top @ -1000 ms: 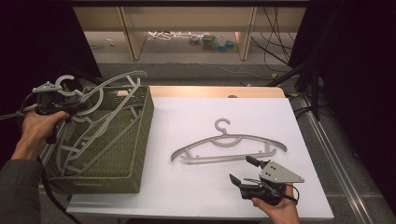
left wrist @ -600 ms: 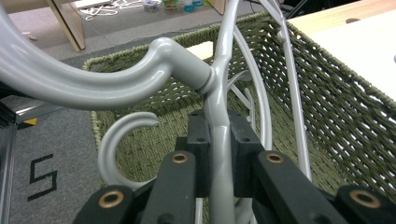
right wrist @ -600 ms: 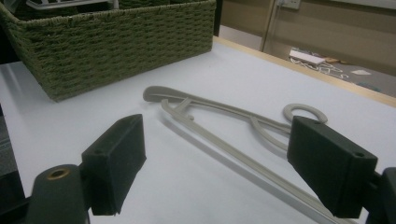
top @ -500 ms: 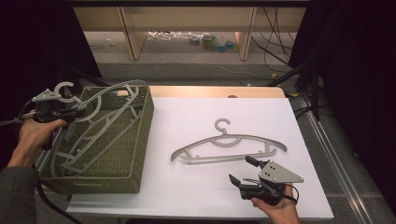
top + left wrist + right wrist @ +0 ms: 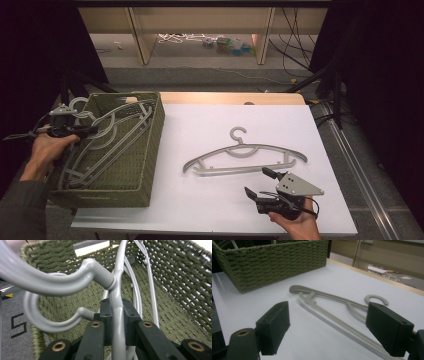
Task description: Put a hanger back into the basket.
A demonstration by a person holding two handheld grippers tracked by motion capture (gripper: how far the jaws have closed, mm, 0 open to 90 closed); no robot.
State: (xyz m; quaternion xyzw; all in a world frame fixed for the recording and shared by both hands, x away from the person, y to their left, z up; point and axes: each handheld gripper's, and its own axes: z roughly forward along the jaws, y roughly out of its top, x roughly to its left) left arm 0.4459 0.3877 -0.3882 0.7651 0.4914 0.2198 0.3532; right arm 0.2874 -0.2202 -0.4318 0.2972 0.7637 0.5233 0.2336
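Clamping a grey hanger (image 5: 117, 315) over the basket (image 5: 145, 165), the left gripper (image 5: 116, 320) stayed high while the right gripper (image 5: 327, 327) rested agape beside the table's hanger (image 5: 245, 157).

Grey plastic hangers (image 5: 107, 135) aslant in the green wicker basket (image 5: 150, 150), another hanger (image 5: 245, 159) flat on the table.

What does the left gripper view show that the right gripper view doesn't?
Left gripper view alone: the left tongs shut on a grey hanger just below its hook, with more hangers lying inside the basket. Right gripper view alone: the right tongs open and holding nothing, aimed at a single hanger lying flat on the white table. Both share the green woven basket, seen from inside in one and from outside in the other.
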